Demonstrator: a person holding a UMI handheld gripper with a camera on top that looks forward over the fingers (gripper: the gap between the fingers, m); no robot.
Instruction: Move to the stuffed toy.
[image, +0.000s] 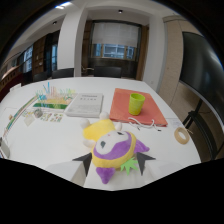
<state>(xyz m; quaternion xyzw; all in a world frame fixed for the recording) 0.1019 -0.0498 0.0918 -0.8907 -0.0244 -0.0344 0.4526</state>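
Observation:
The stuffed toy (116, 150) lies on the white table (45, 142), purple and yellow with a white face and a green fringe. It sits just ahead of my gripper (114, 162) and partly between the two black fingertips (84, 162), which stand apart at either side of it. A small gap shows at each side, and the gripper is open. The lower part of the toy is hidden behind the gripper body.
Beyond the toy an orange mat (150, 112) carries a green cup (136, 103), with a white cable (142, 122) at its near edge. A booklet (86, 105), colourful papers (50, 105) and a tape roll (181, 135) also lie on the table. Dark chairs (107, 71) line the far side.

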